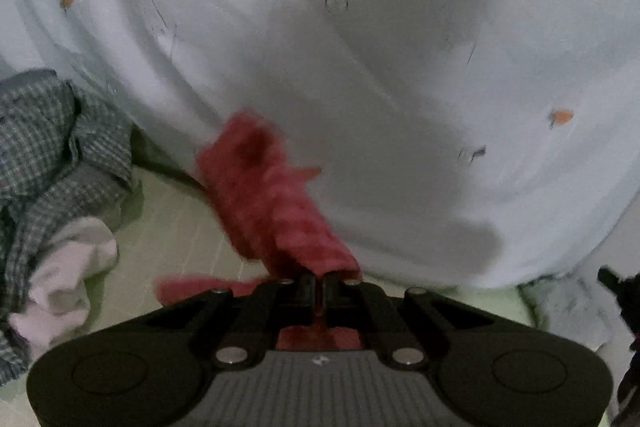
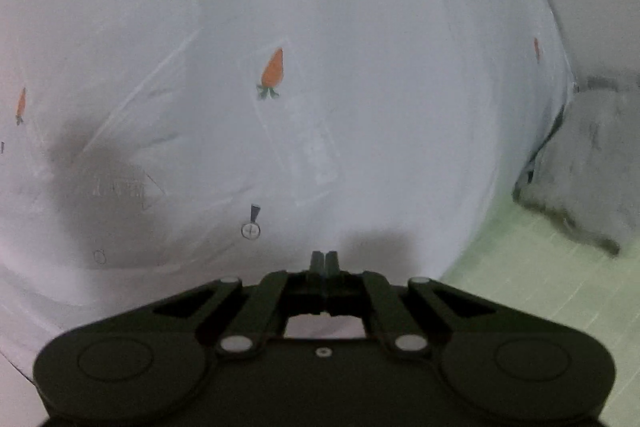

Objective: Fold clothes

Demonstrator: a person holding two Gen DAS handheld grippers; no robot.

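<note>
Two grippers worked over the white sheet [image 2: 360,87]: the left gripper [image 1: 319,281] had its jaws clamped on a red cloth [image 1: 264,195], which hung blurred above the sheet's near edge. The right gripper [image 2: 324,259] had its jaws pressed together, empty, over the sheet, and a checked shirt [image 1: 52,147] lay crumpled left of the sheet.

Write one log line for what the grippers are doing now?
left gripper: shut on fuzzy red cloth | right gripper: shut, empty | carrot-print white sheet: beneath

fuzzy, perhaps knitted red cloth [image 1: 264,195]; smooth white carrot-print sheet [image 2: 360,87]; matt black gripper [image 1: 318,281]
</note>
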